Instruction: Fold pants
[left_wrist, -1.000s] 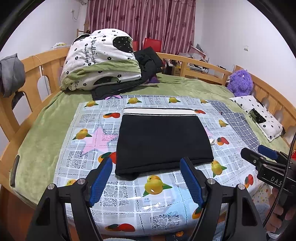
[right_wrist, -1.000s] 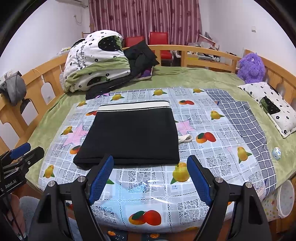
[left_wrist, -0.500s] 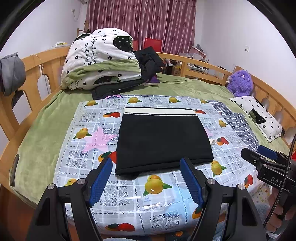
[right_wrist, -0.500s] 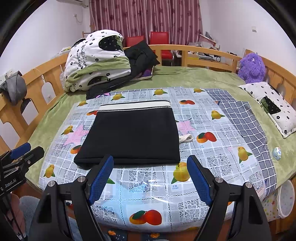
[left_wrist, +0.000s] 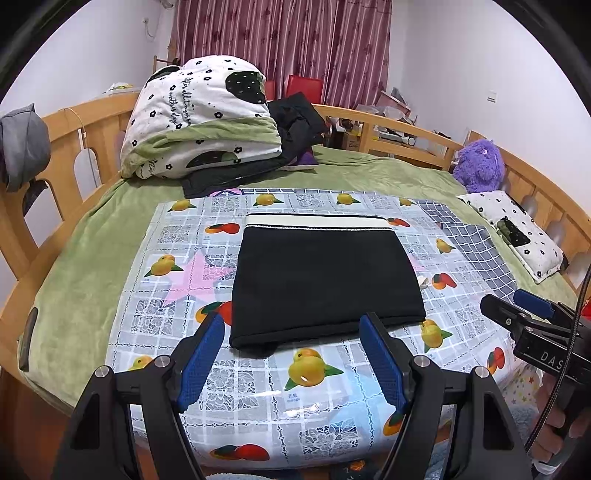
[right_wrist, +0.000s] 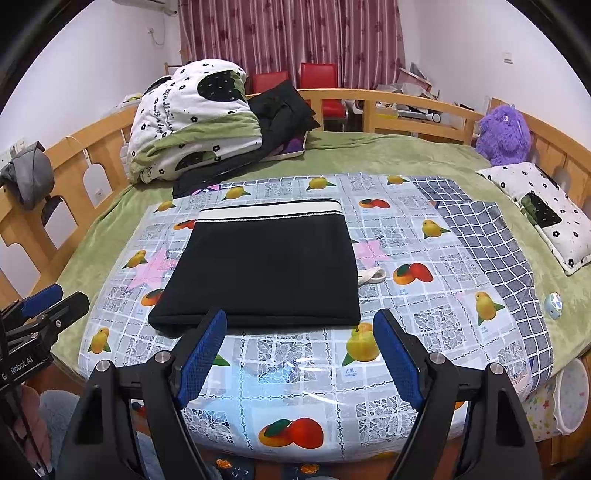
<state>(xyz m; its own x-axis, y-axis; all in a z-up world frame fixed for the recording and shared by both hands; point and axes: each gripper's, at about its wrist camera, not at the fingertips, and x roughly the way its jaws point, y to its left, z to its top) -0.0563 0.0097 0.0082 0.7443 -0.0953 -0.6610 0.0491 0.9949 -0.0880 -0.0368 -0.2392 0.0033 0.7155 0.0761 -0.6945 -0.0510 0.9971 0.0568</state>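
Note:
The black pants (left_wrist: 325, 280) lie folded into a flat rectangle on the fruit-print plastic sheet (left_wrist: 177, 280), their white waistband at the far edge. They also show in the right wrist view (right_wrist: 266, 273). My left gripper (left_wrist: 291, 354) is open and empty, held off the near edge of the bed just short of the fold. My right gripper (right_wrist: 301, 350) is open and empty, also short of the pants' near edge. A white drawstring end (right_wrist: 371, 276) pokes out at the pants' right side.
A rolled floral quilt (left_wrist: 199, 118) and dark clothes (left_wrist: 295, 122) sit at the back left. A purple plush toy (right_wrist: 504, 129) and a floral pillow (right_wrist: 543, 210) lie at the right. Wooden rails (left_wrist: 66, 155) ring the bed. A small round object (right_wrist: 553, 304) lies near the right edge.

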